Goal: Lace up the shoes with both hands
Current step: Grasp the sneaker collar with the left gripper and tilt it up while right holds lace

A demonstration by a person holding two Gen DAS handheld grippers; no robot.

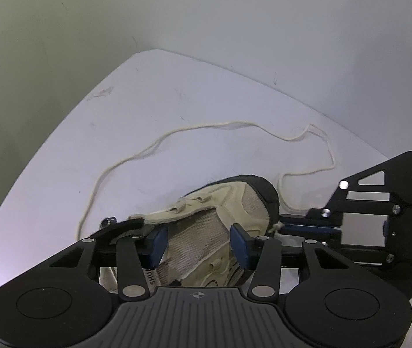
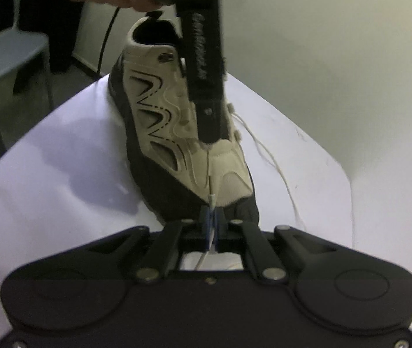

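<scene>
Pinched between the pressed-together fingers of the right gripper (image 2: 211, 226) was the thin, limp lace (image 2: 209, 174), just beside the toe of the shoe (image 2: 176, 133) on the desk (image 2: 60, 150). Left gripper (image 1: 198, 243) fingers were seen spread over the soft tongue.

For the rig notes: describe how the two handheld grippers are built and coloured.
Both are matte black. The left gripper has blue rectangular pads on black linkage bars with silver pivot pins, round side housings and a ribbed grey centre plate bearing a small crosshair mark. The right gripper matches: blue pads, silver pins, triangular cut-outs.
</scene>
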